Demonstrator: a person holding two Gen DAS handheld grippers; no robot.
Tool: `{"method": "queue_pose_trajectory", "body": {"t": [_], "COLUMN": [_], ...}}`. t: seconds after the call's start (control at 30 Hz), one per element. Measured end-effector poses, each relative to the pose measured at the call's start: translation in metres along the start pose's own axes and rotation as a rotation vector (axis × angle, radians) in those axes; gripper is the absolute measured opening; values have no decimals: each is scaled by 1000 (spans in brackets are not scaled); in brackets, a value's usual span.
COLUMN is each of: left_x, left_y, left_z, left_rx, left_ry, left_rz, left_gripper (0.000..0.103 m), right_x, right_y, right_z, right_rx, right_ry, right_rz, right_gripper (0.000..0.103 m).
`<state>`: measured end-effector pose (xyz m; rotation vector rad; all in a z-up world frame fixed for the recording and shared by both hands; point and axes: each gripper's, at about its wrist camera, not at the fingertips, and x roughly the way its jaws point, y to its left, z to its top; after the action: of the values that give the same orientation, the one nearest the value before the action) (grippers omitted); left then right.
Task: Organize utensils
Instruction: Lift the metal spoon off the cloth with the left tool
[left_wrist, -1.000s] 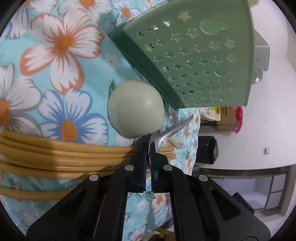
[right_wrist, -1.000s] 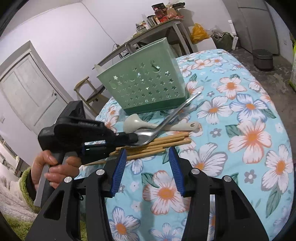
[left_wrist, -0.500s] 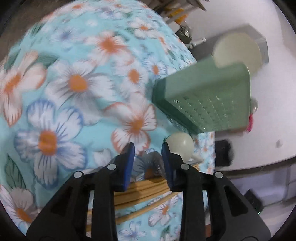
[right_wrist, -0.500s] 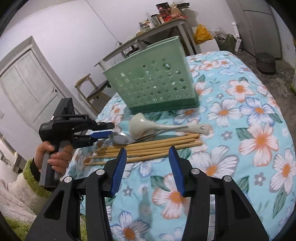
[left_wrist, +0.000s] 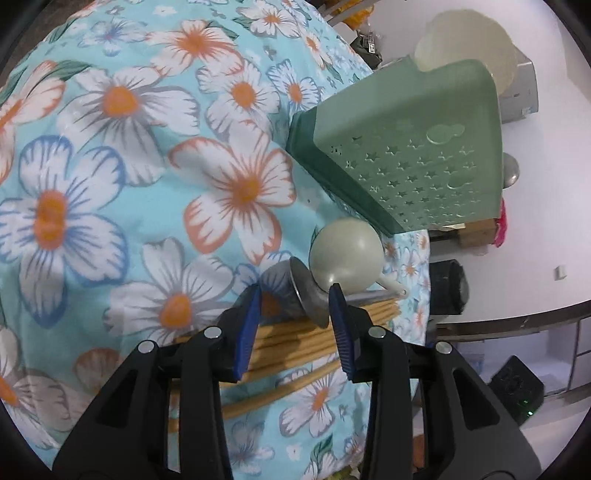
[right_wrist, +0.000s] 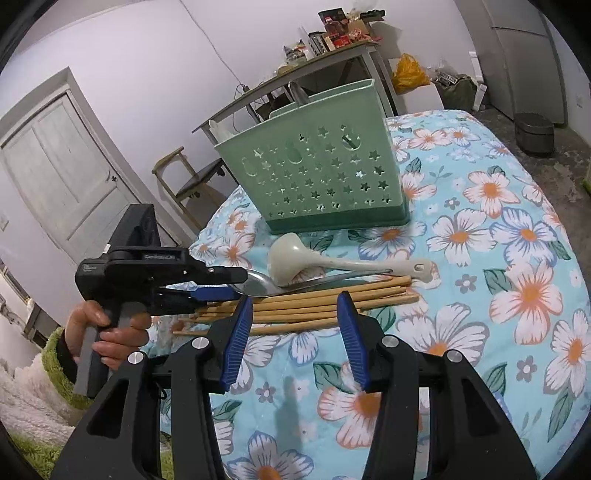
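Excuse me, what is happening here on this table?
A person is sorting utensils beside a green basket. The left gripper is open around the bowl of the metal spoon, not pressing it. The right gripper hangs open above the chopsticks. The pale ladle lies on the flowered cloth.

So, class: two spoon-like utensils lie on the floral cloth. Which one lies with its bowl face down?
The cream plastic ladle, its domed back upward. The metal spoon beside it lies hollow side up, its bowl by the left gripper.
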<state>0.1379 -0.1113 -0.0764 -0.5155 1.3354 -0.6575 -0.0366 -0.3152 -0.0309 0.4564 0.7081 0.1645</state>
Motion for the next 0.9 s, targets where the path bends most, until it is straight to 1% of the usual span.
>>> {"method": "queue_pose_trajectory", "body": {"t": [0.03,0.07,0.1,0.17,0.27,0.33,0.43,0.53,0.6,0.63,0.7,0.77,0.83,0.9], "left_x": [1,2,6,7,-1,-13,-32,-56,-72,-79,-93,-104,-113,-120], "left_y": [-2,-4,-6,-5,-2,1,3,9,14,16,23,31,37,44], "left_z": [-1,-1,-1,-1,-2,-1,3,7,9,9,12,13,15,18], "left_rx": [8,18,27,28,27,30,44,57,59,60,59,47,40,35], "left_ry": [-12,-22,-29,-41,-59,-70,-95,-142,-177,-197,-237,-271,-296,-322], "left_rz": [12,29,48,58,45,31,31,45,61,73,93,98,100,103], "left_gripper": [27,19,16,7,4,3,2,2,2,2,2,2,2,2], "right_x": [-1,-2,-3,-5,-5,-5,-2,8,22,25,42,60,76,87], "right_y": [-1,-2,-4,-7,-8,-5,3,15,27,29,37,40,43,42], "right_z": [-1,-1,-2,-4,-4,-1,8,19,26,27,30,28,25,21], "right_rx": [3,6,10,20,12,-19,-78,-177,-271,-297,-385,-462,-549,-614], "right_ry": [-1,-1,-2,-2,1,3,2,5,22,28,67,121,179,216], "right_rz": [-3,-5,-8,-15,-31,-53,-84,-134,-172,-182,-217,-260,-321,-366], "right_gripper": [47,47,47,47,47,47,47,47,47,47,47,47,47,47]}}
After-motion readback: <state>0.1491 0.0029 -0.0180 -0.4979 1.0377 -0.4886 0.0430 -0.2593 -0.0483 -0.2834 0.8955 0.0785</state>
